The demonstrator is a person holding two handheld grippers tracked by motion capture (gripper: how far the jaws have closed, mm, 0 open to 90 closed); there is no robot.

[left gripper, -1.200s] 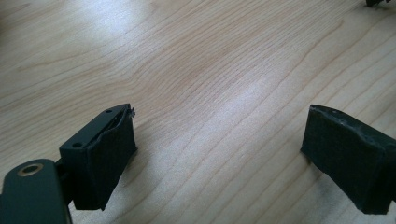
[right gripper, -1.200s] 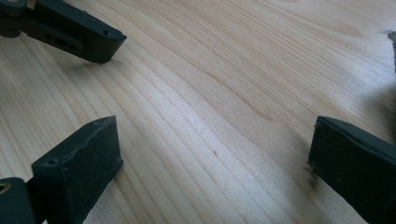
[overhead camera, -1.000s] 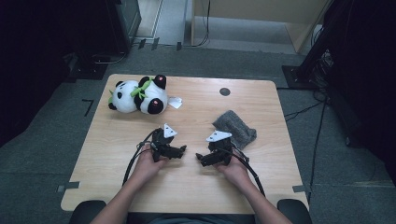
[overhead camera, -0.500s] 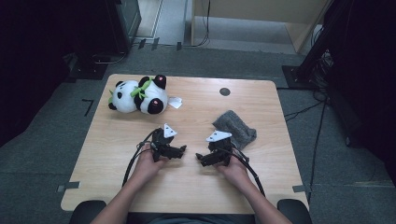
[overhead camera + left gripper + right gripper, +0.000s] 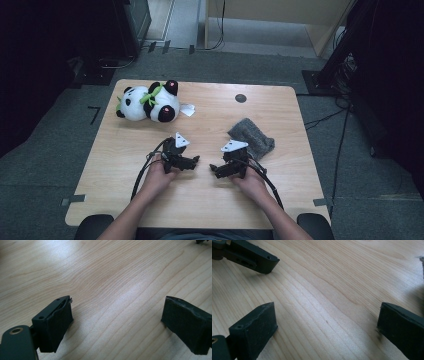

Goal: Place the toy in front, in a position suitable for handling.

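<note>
A light wooden desk [image 5: 210, 195] with rounded corners stood on a grey carpeted floor [image 5: 50, 150], seen from above, with dark equipment in shadow at the far corners. A person's two forearms came in from the near edge, each hand holding a black two-jaw gripper low over the middle of the desk, the two tips pointing toward each other with a small gap of bare wood between them. A plush panda [image 5: 148, 103], white and black with a green ribbon at its neck, lay on its side near the far left corner, well apart from both hands. A crumpled grey cloth [image 5: 252, 138] lay just beyond the right gripper [image 5: 216, 170], close beside its grey three-cornered plate. The left gripper [image 5: 194, 161] had its jaws spread wide with nothing between them, only wood grain showing in the left gripper view. The right gripper was likewise wide open and empty. A small dark round hole [image 5: 240, 98] sat in the desk near the far edge.
</note>
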